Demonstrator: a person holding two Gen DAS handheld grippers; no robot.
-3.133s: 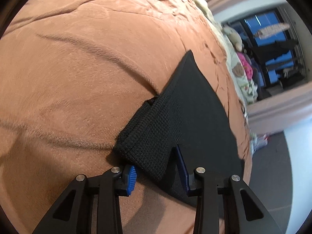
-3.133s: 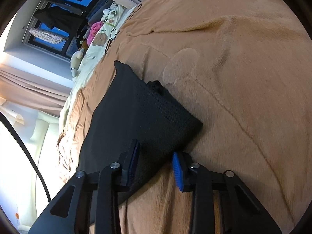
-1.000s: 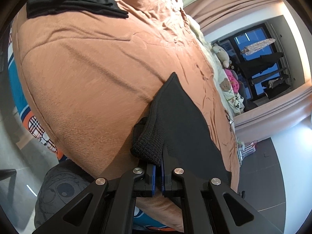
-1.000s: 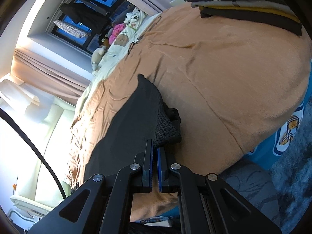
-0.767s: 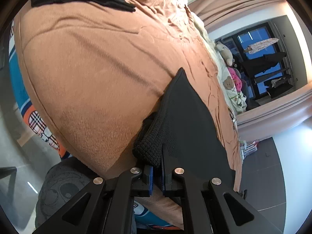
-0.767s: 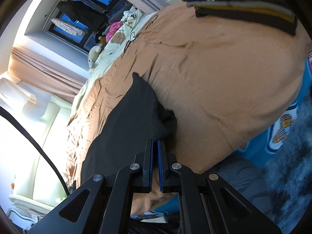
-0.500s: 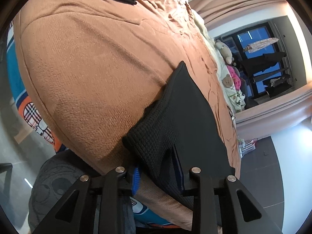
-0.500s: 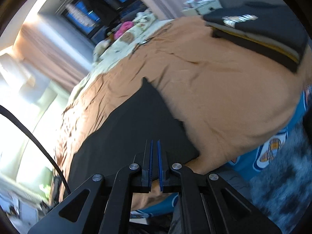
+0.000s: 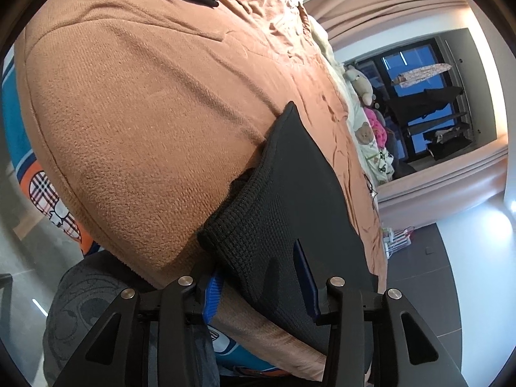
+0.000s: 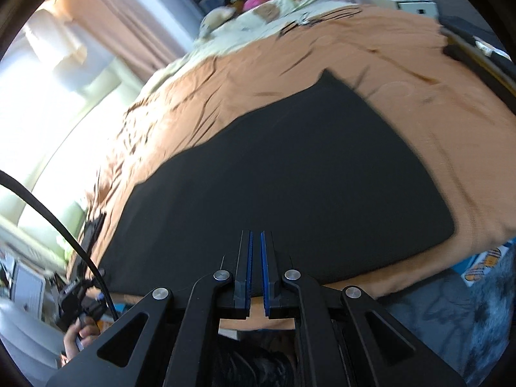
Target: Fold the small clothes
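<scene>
Black knit garment [image 9: 290,200] lies flat on the bed's brown blanket [image 9: 129,113]; my left claw [image 9: 261,285] gapes wide around its near corner, while my right claw [image 10: 254,274] hovers above it, nearly closed, empty.

I can read no words, brands or numbers anywhere from either of my wrist views; nothing here carries lettering sharp enough to make out.

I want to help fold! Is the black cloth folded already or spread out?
Folded. The black cloth lies on the orange blanket with doubled layers showing at its knit corner.
</scene>
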